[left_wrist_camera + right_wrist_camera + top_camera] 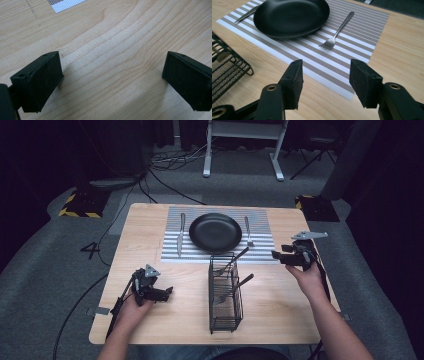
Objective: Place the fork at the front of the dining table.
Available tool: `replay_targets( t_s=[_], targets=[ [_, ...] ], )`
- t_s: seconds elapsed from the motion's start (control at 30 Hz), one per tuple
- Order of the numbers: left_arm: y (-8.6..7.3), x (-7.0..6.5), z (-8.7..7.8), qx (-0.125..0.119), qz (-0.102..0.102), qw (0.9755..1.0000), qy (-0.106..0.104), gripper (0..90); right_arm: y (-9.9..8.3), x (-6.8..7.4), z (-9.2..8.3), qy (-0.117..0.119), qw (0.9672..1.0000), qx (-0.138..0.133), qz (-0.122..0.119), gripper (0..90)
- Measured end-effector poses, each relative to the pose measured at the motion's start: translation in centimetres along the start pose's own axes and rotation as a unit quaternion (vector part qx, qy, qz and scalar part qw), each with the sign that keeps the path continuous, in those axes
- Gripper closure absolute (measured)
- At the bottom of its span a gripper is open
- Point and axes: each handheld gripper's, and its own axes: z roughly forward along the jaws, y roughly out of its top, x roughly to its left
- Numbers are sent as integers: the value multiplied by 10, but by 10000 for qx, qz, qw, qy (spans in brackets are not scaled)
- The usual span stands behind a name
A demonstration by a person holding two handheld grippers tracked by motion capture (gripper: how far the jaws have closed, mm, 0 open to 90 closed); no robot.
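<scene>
my left gripper [167,292] rests low over bare table [107,65], jaws wide apart and empty. my right gripper [278,256] hovers at the striped placemat [332,62] corner, jaws apart, empty. ahead of it lie a fork [337,32] and black plate [292,16]; to its left, the wire caddy [225,295] holds utensils.
</scene>
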Motion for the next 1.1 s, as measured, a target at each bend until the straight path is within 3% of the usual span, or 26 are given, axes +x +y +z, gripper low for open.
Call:
replay_targets(
  t_s=[0.27, 0.47, 0.67, 0.83, 1.1],
  targets=[
    [0, 0, 0, -1, 5, 10000, 1, 29, -27, -5, -30, 189, 9997, -159, 90, 421],
    [0, 0, 0, -5, 5, 10000, 2, 29, -44, -5, -41, 305, 9994, -138, -58, 409],
    [0, 0, 0, 0, 12, 10000, 5, 29, -65, -1, -46, 431, 9987, -185, -175, 395],
    [0, 0, 0, -2, 7, 10000, 5, 29, -85, 3, -46, 393, 9986, -148, -307, 394],
    [0, 0, 0, -4, 3, 10000, 3, 30, -120, 1, -39, 283, 9996, 51, -35, 392]
  ],
)
